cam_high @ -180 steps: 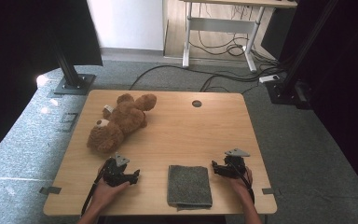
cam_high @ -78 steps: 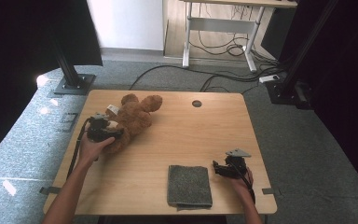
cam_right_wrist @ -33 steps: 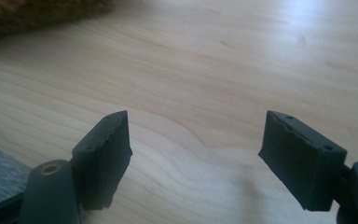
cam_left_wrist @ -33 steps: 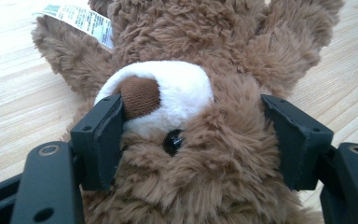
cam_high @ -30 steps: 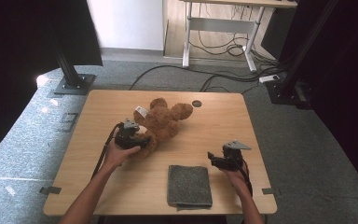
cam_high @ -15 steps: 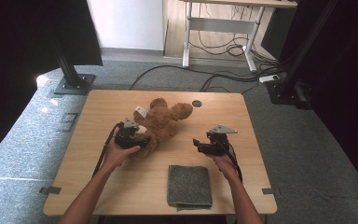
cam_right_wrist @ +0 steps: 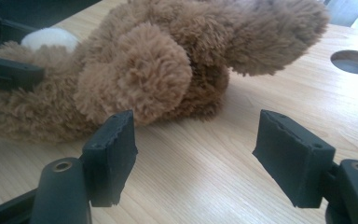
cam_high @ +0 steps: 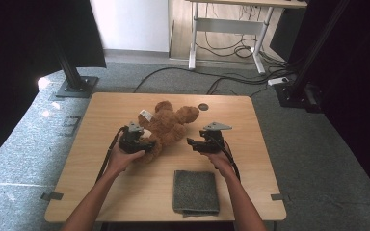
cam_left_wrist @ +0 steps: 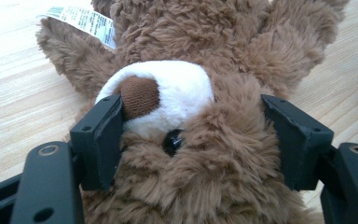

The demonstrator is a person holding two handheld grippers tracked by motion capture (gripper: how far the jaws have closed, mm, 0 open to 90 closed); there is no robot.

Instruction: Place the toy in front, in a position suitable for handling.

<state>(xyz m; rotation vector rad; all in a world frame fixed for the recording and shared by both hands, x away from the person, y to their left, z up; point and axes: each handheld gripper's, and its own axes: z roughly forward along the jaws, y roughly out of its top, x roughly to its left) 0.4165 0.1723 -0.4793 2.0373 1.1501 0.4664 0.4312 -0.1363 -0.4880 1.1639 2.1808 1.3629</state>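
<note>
A brown teddy bear (cam_high: 171,126) lies in the middle of the wooden table (cam_high: 91,159). My left gripper (cam_high: 149,144) is shut on the bear's head; in the left gripper view its jaws press into the fur on both sides of the white muzzle (cam_left_wrist: 168,91). My right gripper (cam_high: 190,143) hovers just right of the bear, pointing at it. In the right gripper view its jaws (cam_right_wrist: 196,154) stand wide over bare wood, a short way from a furry limb (cam_right_wrist: 140,79). They have just been closing a little, with nothing between them.
A folded grey cloth (cam_high: 195,191) lies near the table's front edge, between the person's forearms. A round cable hole (cam_high: 203,106) sits in the tabletop behind the bear. A white label (cam_high: 145,114) sticks out of the bear.
The right gripper has moved up the table from beside the cloth towards the bear's right side. The left gripper and the bear have stayed where they were over the last second.
</note>
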